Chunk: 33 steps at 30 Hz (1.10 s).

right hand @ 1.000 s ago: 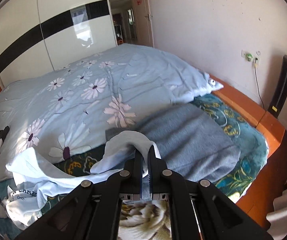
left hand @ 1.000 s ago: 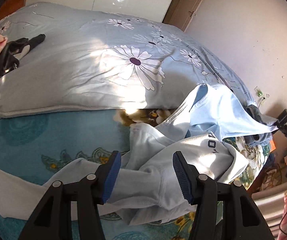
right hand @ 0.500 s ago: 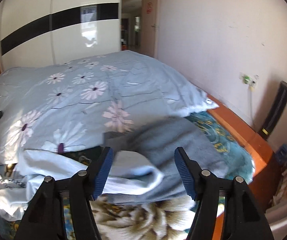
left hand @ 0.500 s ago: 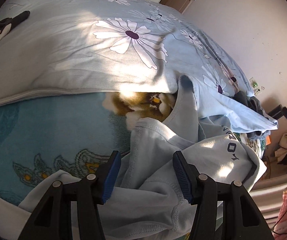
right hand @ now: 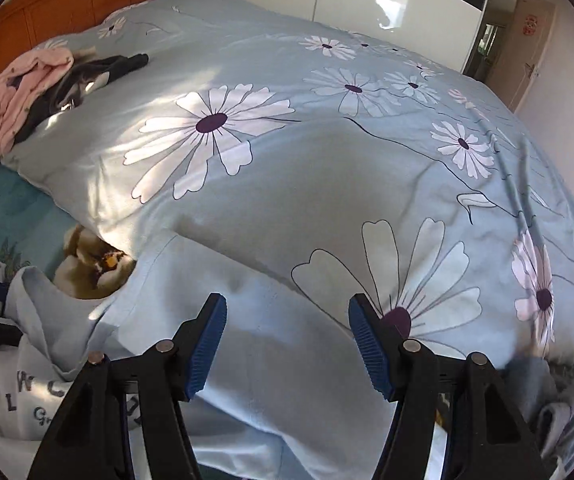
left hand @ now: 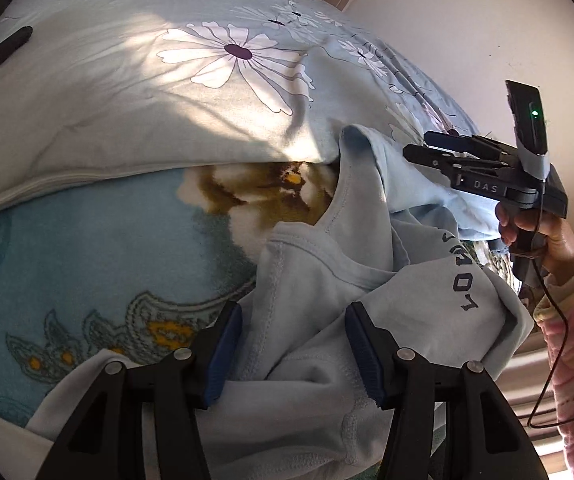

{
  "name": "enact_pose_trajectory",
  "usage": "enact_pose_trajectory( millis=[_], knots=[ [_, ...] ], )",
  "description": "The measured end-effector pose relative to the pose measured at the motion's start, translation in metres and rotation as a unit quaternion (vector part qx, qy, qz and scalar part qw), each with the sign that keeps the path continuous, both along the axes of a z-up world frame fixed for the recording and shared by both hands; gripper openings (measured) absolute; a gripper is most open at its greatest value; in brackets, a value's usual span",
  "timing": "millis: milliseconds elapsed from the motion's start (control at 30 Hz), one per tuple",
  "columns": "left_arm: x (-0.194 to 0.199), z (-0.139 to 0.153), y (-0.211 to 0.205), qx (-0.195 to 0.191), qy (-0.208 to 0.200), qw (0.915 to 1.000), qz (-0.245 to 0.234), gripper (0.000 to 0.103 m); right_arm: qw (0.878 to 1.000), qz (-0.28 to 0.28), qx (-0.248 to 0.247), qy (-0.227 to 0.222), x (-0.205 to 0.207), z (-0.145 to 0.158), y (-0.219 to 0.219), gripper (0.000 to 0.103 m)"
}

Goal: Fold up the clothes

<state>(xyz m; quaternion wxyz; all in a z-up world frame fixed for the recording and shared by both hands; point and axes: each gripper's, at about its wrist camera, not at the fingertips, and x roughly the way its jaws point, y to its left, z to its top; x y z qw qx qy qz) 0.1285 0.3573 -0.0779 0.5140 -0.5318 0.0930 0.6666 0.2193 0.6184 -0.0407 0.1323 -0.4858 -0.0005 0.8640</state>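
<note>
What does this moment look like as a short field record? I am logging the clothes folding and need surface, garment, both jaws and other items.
surface: bed with a light blue daisy-print duvet over a teal patterned blanket
garment: crumpled pale blue printed T-shirt, unfolded
left gripper: jaws apart, shirt fabric between them, not clamped
right gripper: jaws apart above a pale blue shirt part, holding nothing
other clothes: pink garment and black garment near the wooden headboard
</note>
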Motion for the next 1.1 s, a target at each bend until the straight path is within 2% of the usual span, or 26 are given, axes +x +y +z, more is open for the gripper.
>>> enact_pose_trajectory(
  millis=[67,167,200,233,267,300,400,500,600,667,733,800,833,933,1000,1100],
  knots=[
    [0.000,0.000,-0.002,0.005,-0.003,1.0000,0.000,0.053,1.000,0.007,-0.002,-0.014,-0.001,-0.007,-0.002,0.065],
    [0.000,0.005,-0.010,0.023,-0.018,0.9996,0.006,0.025,0.999,0.017,-0.004,-0.036,-0.004,-0.019,-0.006,0.063],
    [0.000,0.007,-0.013,0.028,-0.019,0.9994,0.008,0.016,0.999,0.018,-0.007,-0.037,-0.003,-0.020,-0.008,0.048],
    [0.001,0.009,-0.015,0.029,-0.009,0.9995,0.009,0.014,0.999,0.015,-0.008,-0.041,-0.001,-0.021,-0.010,0.036],
    [0.003,0.012,-0.017,0.030,-0.002,0.9995,0.012,0.011,0.999,0.009,-0.008,-0.047,0.001,-0.022,-0.013,0.012],
    [0.004,0.015,-0.019,0.033,0.001,0.9993,0.016,0.010,0.999,0.005,-0.009,-0.045,0.003,-0.020,-0.015,0.004],
    [0.003,0.033,-0.030,0.050,0.022,0.9977,0.041,0.009,1.000,-0.014,-0.018,-0.018,0.016,-0.001,-0.018,0.002],
    [-0.001,0.069,-0.048,0.076,0.070,0.9928,0.060,0.009,0.998,-0.030,-0.017,0.045,0.037,0.043,-0.023,0.002],
    [-0.002,0.117,-0.069,0.104,0.145,0.9809,0.078,0.009,0.993,-0.039,-0.007,0.115,0.059,0.093,-0.032,0.002],
    [-0.003,0.143,-0.084,0.127,0.170,0.9735,0.086,0.009,0.987,-0.035,0.006,0.154,0.075,0.124,-0.043,0.002],
    [-0.004,0.157,-0.095,0.141,0.188,0.9677,0.092,0.009,0.985,-0.031,0.013,0.170,0.086,0.135,-0.053,0.002],
    [-0.003,0.150,-0.102,0.138,0.192,0.9672,0.093,0.009,0.983,-0.027,0.018,0.182,0.097,0.142,-0.061,0.002],
    [0.000,0.136,-0.100,0.124,0.182,0.9714,0.087,0.009,0.984,-0.026,0.017,0.175,0.100,0.136,-0.064,0.002],
    [0.008,0.092,-0.093,0.083,0.155,0.9818,0.072,0.009,0.991,-0.028,-0.001,0.134,0.108,0.097,-0.069,0.002],
    [0.016,0.061,-0.088,0.049,0.146,0.9857,0.068,0.009,0.994,-0.032,-0.019,0.107,0.116,0.067,-0.070,0.002],
    [0.019,0.031,-0.092,0.031,0.107,0.9910,0.074,0.010,0.995,-0.040,-0.053,0.075,0.128,0.031,-0.068,0.002]
  ],
)
